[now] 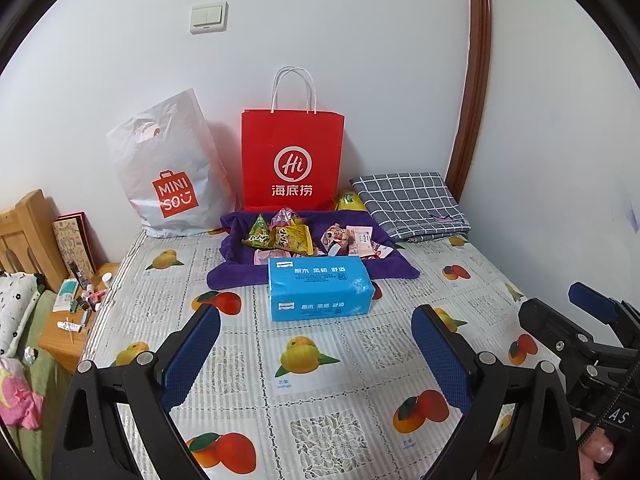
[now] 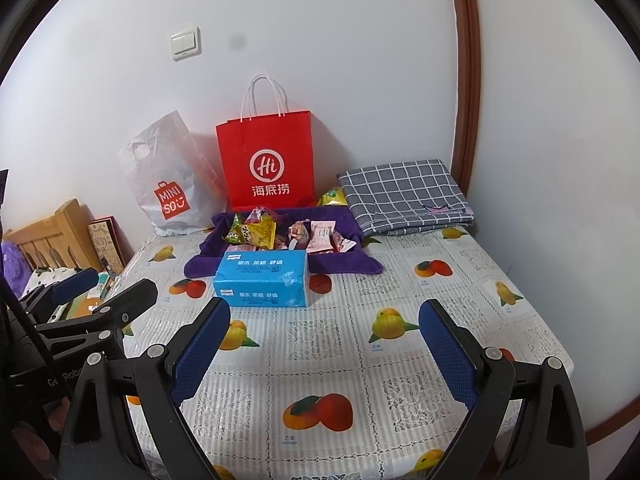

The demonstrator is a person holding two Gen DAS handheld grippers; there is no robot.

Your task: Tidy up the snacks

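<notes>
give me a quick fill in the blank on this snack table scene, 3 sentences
1. The snack packets lie piled on a ____ towel.
2. The blue tissue pack sits in front of the snacks, and behind them stands a ____ paper bag with white handles.
3. Both the left tongs and the right tongs are ____ and hold nothing.

Missing words: purple; red; open
</notes>
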